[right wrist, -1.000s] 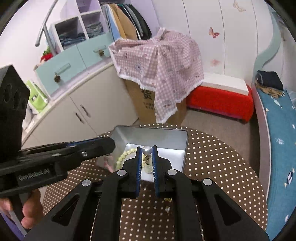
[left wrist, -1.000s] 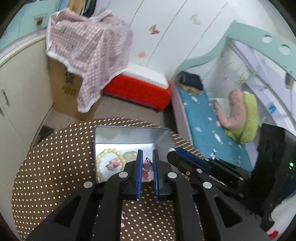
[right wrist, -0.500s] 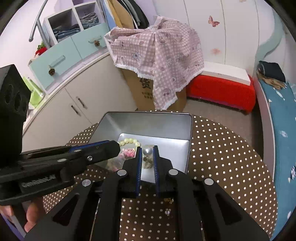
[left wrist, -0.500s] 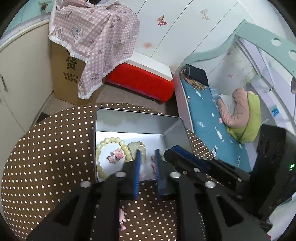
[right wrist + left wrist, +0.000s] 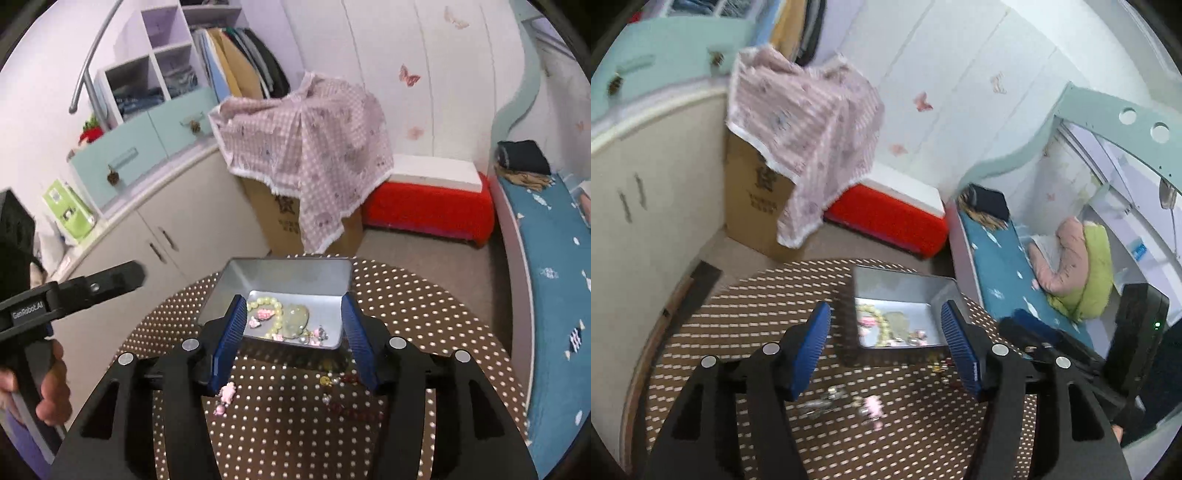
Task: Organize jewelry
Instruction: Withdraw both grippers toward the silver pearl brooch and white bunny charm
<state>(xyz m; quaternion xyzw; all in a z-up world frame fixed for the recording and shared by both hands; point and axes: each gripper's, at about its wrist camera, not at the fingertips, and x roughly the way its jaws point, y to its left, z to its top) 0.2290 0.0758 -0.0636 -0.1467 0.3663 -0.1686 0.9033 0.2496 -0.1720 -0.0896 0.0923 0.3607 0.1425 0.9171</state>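
Observation:
A silver metal tin stands on the round brown polka-dot table. It holds a pale bead bracelet, a greenish pendant, pink charms and a pearl earring. My right gripper is open and empty, just in front of the tin. My left gripper is open and empty, pulled back from the tin; the picture is blurred. Loose pieces lie on the table: a pink charm, a gold piece, dark red beads, a silvery piece.
The left gripper's body and the hand holding it show at the left of the right wrist view. A cabinet, a cloth-covered carton, a red box and a bed surround the table.
Both grippers were shut on small jewellery over the tin; both have opened, and the pieces now lie in the tin. Both have pulled back, the left one away to the left.

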